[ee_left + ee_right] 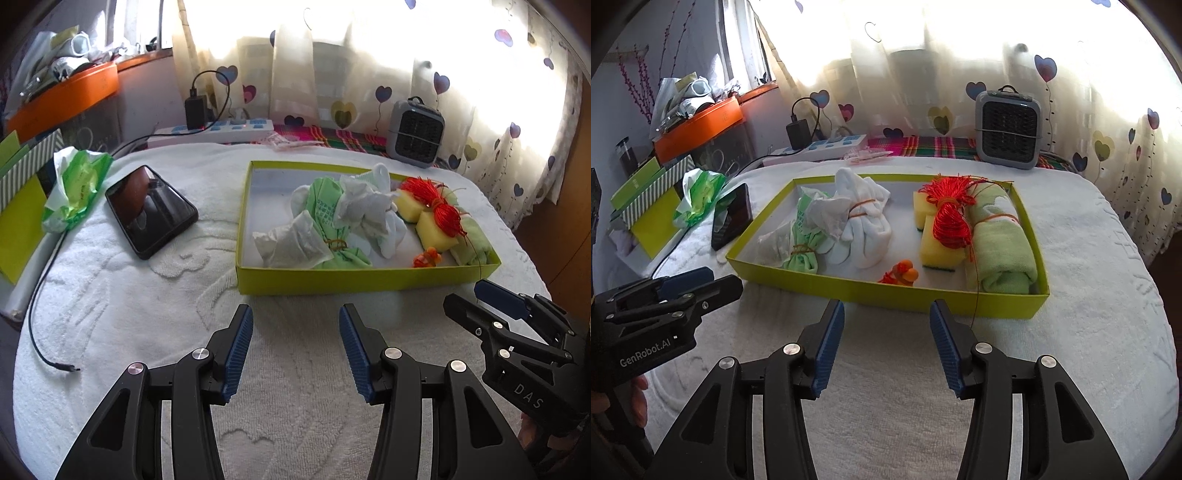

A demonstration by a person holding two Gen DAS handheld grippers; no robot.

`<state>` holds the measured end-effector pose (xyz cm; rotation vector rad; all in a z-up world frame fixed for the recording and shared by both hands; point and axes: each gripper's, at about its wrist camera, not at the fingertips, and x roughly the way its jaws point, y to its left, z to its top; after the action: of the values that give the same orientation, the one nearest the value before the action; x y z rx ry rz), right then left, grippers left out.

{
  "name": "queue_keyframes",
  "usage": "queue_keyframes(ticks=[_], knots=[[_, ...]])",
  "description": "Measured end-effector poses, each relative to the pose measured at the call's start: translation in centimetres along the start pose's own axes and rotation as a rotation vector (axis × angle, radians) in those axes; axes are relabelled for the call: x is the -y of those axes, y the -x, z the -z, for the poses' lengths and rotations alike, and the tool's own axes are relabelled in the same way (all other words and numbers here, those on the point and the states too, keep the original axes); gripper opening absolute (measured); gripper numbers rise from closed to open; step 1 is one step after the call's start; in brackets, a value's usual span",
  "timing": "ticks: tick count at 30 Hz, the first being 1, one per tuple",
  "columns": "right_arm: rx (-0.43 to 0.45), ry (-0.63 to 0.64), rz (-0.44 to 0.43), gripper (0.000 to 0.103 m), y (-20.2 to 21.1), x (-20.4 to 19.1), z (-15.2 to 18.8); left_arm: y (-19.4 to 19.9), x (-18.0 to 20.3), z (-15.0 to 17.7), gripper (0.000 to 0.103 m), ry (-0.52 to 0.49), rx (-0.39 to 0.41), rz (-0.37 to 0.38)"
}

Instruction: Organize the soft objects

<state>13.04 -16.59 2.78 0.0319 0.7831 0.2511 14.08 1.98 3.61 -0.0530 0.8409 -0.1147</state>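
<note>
A shallow yellow-green tray sits on the white towel. It holds a rolled green towel, two yellow sponges under a red tassel bundle, a tied white cloth bundle, a green cloth bundle with crumpled white paper, and a small orange toy. My left gripper is open and empty just in front of the tray. My right gripper is open and empty, also in front of the tray. Each gripper shows in the other's view.
A black phone and a green tissue pack lie left of the tray. A loose cable runs along the towel's left edge. A power strip and a small grey fan stand at the back.
</note>
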Motion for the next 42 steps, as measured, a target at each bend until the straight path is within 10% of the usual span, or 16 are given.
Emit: queue_keyframes(ticks=[42], knots=[[-0.120,-0.023,0.163,0.065,-0.5,0.9,3.5,-1.1,3.1,4.5,0.053,-0.044,-0.044,-0.077]])
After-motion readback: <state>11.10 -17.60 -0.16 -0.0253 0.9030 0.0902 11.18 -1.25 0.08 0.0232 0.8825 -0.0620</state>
